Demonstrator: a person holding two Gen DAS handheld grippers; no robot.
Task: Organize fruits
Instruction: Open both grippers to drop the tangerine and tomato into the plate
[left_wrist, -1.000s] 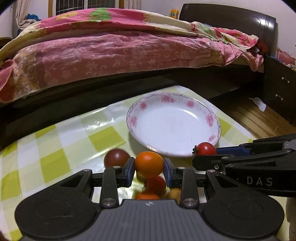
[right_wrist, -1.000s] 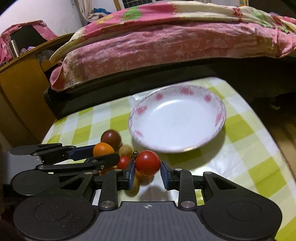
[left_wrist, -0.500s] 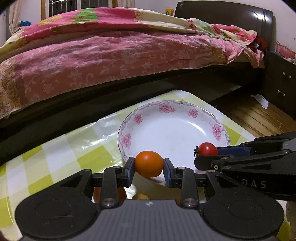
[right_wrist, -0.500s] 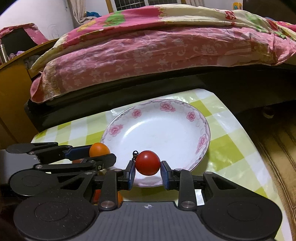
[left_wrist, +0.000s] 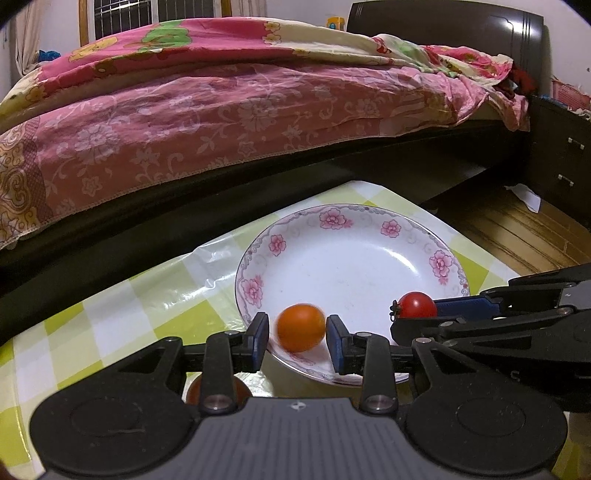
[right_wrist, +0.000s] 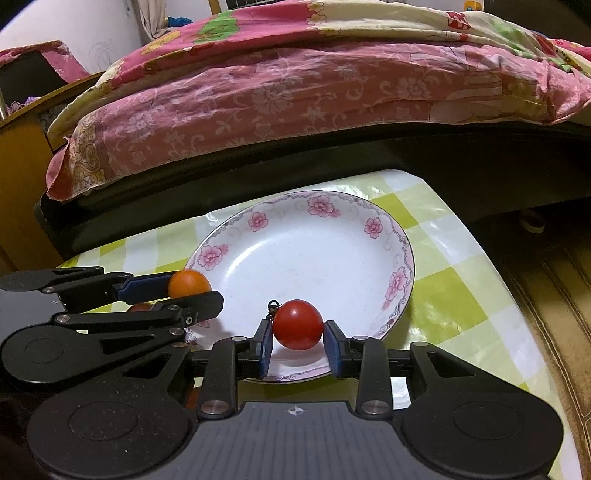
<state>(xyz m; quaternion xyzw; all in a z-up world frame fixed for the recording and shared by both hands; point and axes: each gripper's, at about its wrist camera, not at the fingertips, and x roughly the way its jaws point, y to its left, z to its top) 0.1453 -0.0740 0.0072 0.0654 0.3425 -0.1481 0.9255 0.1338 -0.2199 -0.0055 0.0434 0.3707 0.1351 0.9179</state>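
Note:
A white plate with pink flowers (left_wrist: 332, 221) (right_wrist: 399, 236) sits on the green-checked table. My left gripper (left_wrist: 297, 338) is over the plate's near left rim. Its jaws stand a little apart from the orange tomato (left_wrist: 301, 326), which is blurred between them; it also shows in the right wrist view (right_wrist: 189, 283). My right gripper (right_wrist: 297, 341) is over the plate's near rim and shut on a red tomato (right_wrist: 297, 324), also seen in the left wrist view (left_wrist: 417, 304).
Other small fruits lie on the table under my grippers: one reddish fruit (left_wrist: 192, 391) behind the left gripper's body, another (right_wrist: 140, 307) beside the plate. A bed with a pink quilt (left_wrist: 221, 110) stands close behind the table. The table edge (right_wrist: 480, 258) drops to the floor at right.
Both grippers moved forward from the fruit pile to over the plate with their tomatoes. The left jaws have parted and the orange tomato is loose between them.

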